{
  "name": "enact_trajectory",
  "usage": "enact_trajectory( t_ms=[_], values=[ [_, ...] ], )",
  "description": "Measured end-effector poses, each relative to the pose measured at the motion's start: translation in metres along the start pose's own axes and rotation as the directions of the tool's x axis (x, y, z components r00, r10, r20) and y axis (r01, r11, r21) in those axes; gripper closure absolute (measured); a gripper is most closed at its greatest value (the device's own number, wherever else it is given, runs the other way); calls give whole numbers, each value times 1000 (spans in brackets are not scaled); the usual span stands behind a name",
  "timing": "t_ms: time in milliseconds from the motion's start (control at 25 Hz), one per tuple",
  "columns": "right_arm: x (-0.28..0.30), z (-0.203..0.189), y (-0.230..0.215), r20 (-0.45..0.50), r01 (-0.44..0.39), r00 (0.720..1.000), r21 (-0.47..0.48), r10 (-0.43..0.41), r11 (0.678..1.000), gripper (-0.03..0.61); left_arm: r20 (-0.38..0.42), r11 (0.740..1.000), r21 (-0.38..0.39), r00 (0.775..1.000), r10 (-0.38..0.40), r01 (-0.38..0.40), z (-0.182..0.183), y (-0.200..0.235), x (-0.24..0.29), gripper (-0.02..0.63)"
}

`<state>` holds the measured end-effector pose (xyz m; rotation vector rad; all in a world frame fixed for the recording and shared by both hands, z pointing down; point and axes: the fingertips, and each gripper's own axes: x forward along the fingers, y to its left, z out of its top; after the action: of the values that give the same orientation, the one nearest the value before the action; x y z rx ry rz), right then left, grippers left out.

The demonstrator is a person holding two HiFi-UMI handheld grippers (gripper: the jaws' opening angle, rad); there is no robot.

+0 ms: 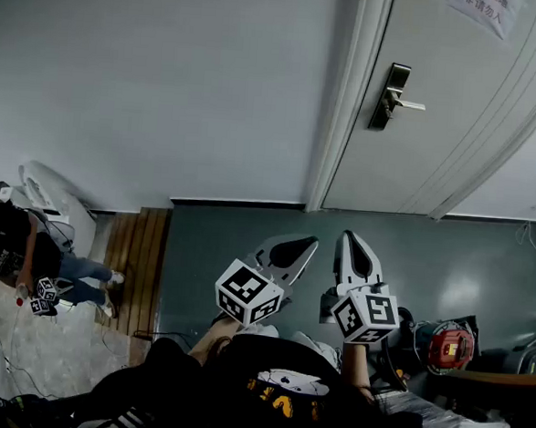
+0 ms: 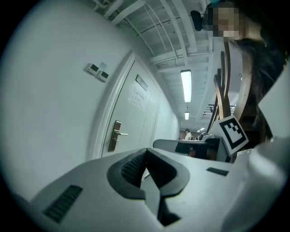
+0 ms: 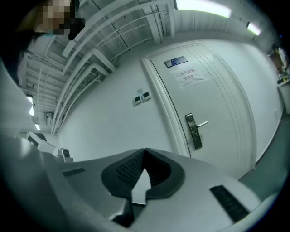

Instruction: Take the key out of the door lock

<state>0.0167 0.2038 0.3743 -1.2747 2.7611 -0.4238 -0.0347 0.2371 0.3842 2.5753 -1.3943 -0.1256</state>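
At the far left of the head view a person (image 1: 7,247) crouches on pale flooring beside a strip of wooden boards (image 1: 142,262), well apart from both grippers. A plain grey wall (image 1: 168,73) fills the upper left. In the left gripper view two small wall panels (image 2: 97,71) sit on it near the door frame.

Low in the middle, over the dark floor (image 1: 249,221), the left gripper (image 1: 304,246) points up and to the right, toward the door. Its own view shows the two jaws closed tip to tip, with only a small hollow behind the tips and nothing between them. Just beside it on the right, the right gripper (image 1: 350,238) points almost straight up the picture. Its jaws are likewise pressed together and empty.

Further right stands the white door (image 1: 458,112), closed in its frame, with a paper notice (image 1: 484,8) near its top. The door lock (image 1: 391,96) is a dark upright plate with a silver lever handle pointing right. It sits near the door's left edge, well apart from both grippers. The key is too small to make out at the plate in any view. At the lower right a red device (image 1: 449,344) sits among clutter near the picture's edge.
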Motion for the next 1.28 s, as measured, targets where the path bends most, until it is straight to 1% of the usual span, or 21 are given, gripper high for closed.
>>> enact_trajectory(
  t_ms=[240, 480, 680, 880, 1040, 1280],
  values=[
    [11, -4, 6, 18, -9, 1000, 25, 8, 1000, 574, -15, 1000, 14, 1000, 13, -13, -6, 14, -6, 606],
    [14, -2, 4, 13, -1, 1000, -1, 1, 1000, 572, -12, 1000, 2, 1000, 13, -13, -7, 19, -5, 606],
    [21, -6, -5, 0, -5, 1000, 0, 5, 1000, 572, -10, 1000, -8, 1000, 6, -6, -12, 23, 7, 606],
    [44, -9, -25, -9, -15, 1000, 16, 15, 1000, 572, -30, 1000, 13, 999, 22, -22, -18, 40, 30, 606],
    [72, -9, -46, -17, -29, 999, 32, 29, 999, 572, -28, 999, 2, 999, 46, -46, -17, 63, 51, 606],
    [122, 7, -93, -26, -39, 999, 37, 40, 999, 572, -17, 998, -9, 998, 64, -64, -3, 100, 110, 606]
  ],
)
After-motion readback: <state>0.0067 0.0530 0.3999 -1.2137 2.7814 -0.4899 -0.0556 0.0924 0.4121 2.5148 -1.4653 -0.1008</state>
